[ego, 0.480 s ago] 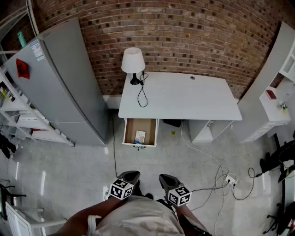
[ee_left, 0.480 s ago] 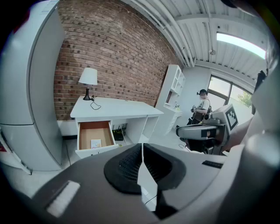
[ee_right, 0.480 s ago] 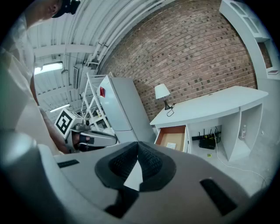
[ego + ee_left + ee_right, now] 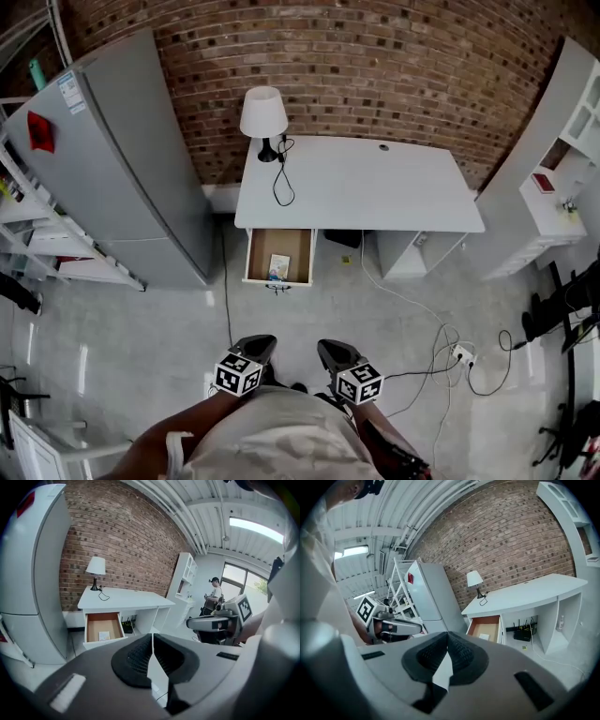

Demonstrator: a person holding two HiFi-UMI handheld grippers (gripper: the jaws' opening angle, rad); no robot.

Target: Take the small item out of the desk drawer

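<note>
The white desk [image 4: 375,187] stands against the brick wall, and its left drawer [image 4: 255,255] is pulled open. A small pale card-like item [image 4: 278,268] lies on the drawer's brown bottom, also seen as the item [image 4: 104,635] and the item [image 4: 484,636]. Both grippers hover close to the person's body, well short of the drawer. My left gripper [image 4: 261,344] is shut and empty, its pads [image 4: 140,656] pressed together. My right gripper [image 4: 330,350] is shut too, with nothing between its pads [image 4: 459,653].
A tall grey fridge [image 4: 122,150] stands left of the desk, with shelving [image 4: 37,234] beyond it. A white lamp [image 4: 263,111] and its cord sit on the desk's left end. Cables and a power strip [image 4: 459,356] lie on the floor at right. A white cabinet [image 4: 553,187] stands at right.
The desk and open drawer sit slightly higher and further left in the head view. Both grippers stay shut, side by side near the body.
</note>
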